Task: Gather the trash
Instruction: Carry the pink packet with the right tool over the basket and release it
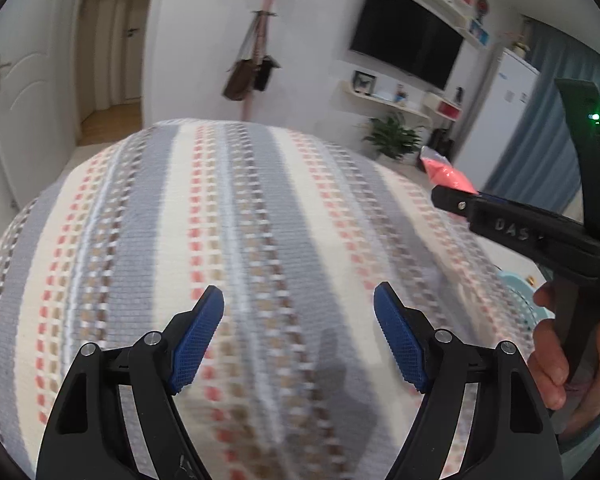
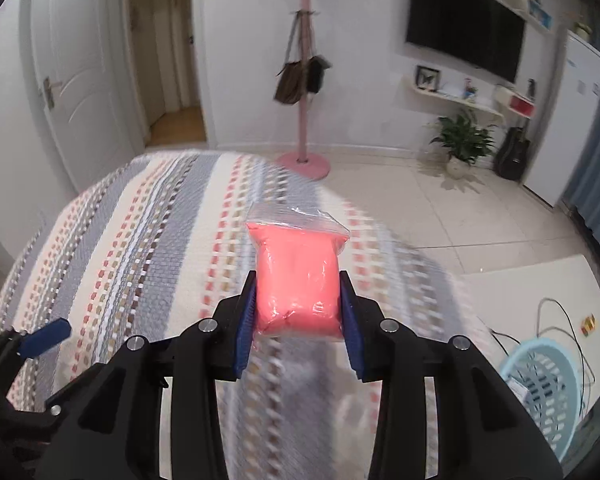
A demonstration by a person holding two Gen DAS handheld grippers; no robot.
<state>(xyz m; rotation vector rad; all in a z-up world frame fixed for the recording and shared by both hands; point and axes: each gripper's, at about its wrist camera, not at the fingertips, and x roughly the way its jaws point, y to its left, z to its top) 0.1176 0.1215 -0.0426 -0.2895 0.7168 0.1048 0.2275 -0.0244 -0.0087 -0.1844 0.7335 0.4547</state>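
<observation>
The bedspread (image 1: 228, 240) is woven cloth, matt and coarse, with a raised grid texture. The bag (image 2: 298, 280) is thin clear plastic, glossy and crinkled, over a smooth pink filling. Each tool (image 1: 298, 336) (image 2: 298, 312) is matt black plastic with bright metal pins and blue ribbed rubbery pads (image 1: 198, 344). The basket (image 2: 540, 380) is smooth pale-blue plastic. The floor (image 2: 440, 208) is glossy tile.

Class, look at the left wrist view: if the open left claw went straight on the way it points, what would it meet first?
Most likely the striped bedspread. The left claw is open and empty, angled down over the fabric, with nothing else between its fingers. How far off the fabric lies is unclear.
</observation>
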